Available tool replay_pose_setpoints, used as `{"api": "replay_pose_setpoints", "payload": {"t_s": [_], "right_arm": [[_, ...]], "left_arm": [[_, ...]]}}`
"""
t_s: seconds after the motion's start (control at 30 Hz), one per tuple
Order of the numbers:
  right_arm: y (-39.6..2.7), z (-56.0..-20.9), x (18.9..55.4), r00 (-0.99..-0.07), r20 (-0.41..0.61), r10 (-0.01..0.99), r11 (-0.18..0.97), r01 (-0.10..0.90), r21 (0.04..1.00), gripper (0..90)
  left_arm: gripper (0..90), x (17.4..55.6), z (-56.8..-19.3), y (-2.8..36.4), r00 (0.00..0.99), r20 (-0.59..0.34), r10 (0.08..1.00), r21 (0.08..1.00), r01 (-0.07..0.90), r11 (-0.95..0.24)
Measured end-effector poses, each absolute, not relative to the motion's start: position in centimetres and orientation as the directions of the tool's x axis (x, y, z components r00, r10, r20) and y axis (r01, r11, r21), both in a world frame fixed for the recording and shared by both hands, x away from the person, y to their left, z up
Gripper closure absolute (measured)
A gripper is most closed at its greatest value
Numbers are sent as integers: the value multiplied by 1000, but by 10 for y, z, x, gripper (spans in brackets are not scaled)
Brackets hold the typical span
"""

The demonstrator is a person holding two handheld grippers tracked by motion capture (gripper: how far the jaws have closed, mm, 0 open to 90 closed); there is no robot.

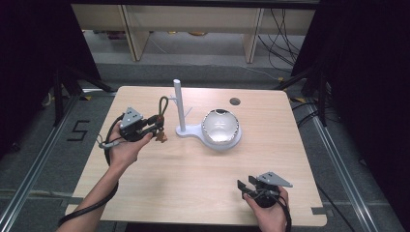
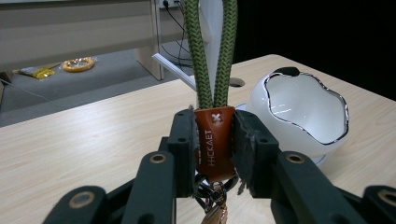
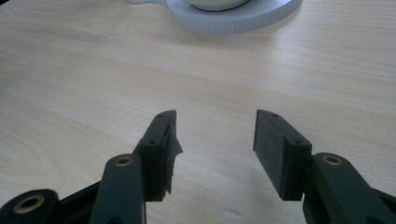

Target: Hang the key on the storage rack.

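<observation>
Between the left gripper's (image 2: 214, 140) jaws, a brown tag (image 2: 214, 142) reads HICKMET.

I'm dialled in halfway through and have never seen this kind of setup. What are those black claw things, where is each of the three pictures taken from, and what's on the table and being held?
There is no robot arm. A person holds a hand-held two-jaw tool in each hand. The high view looks down on the wooden table from above the person's side. The other two pictures come from cameras riding on the tools, looking out along their black jaws.

The left gripper is clamped on the brown leather tab of a keychain, whose green cord loop points up while metal rings hang below. It sits just left of a white stand, an upright post with side pegs.

The stand's base also carries a white bowl with a shiny rim.

The right gripper rests near the table's front edge, jaws open, nothing between them.
</observation>
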State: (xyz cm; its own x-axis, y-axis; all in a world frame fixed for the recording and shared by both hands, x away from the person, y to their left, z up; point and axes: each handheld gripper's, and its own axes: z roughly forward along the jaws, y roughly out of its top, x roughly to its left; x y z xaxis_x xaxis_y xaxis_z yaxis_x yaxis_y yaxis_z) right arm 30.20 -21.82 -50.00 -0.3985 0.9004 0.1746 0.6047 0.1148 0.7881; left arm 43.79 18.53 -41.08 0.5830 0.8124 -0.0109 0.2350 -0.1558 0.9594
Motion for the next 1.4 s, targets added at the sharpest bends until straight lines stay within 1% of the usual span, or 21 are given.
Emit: {"api": "replay_pose_setpoints", "payload": {"t_s": [0.13,0.17,0.2,0.3,0.57,0.8,0.87,0.9,0.93,1.03,1.07,1.17,1.2,1.4], "right_arm": [[-218,-500,302,-404,187,896,107,604,789,500],[-218,-500,302,-404,188,895,107,604,790,501],[-218,-500,302,-404,188,895,107,605,789,501],[-219,-500,302,-402,185,897,108,604,790,501],[-219,-500,302,-402,185,897,108,604,789,500],[-218,-500,302,-400,181,898,112,608,786,500],[-217,-500,300,-378,206,902,86,628,774,500],[-217,-500,300,-381,204,902,88,626,775,500],[-218,-500,302,-400,181,898,112,608,786,500],[-218,-500,302,-403,191,895,104,605,789,500],[-219,-501,303,-408,179,895,114,598,794,500],[-219,-500,302,-401,190,896,103,605,789,500],[-219,-501,303,-402,177,898,112,598,794,500],[-219,-502,303,-403,175,898,114,599,792,500]], "left_arm": [[687,442,-410,184,581,-13,814,959,237,-154],[687,442,-411,182,577,-33,816,959,250,-138],[687,443,-410,182,577,-21,816,959,244,-148],[687,446,-409,181,577,-25,816,958,248,-147],[686,452,-415,178,562,-72,824,949,293,-117],[686,455,-420,174,556,-80,827,944,309,-117],[686,456,-421,173,554,-86,828,943,314,-112],[686,457,-421,172,552,-90,829,942,318,-109],[685,458,-421,172,553,-89,828,941,319,-112],[684,460,-422,170,550,-97,829,938,330,-109],[684,460,-423,169,551,-99,829,938,331,-108],[682,462,-425,167,547,-102,831,935,337,-107],[681,463,-425,166,548,-99,831,933,341,-113],[675,468,-428,163,542,-97,835,932,343,-115]]}}
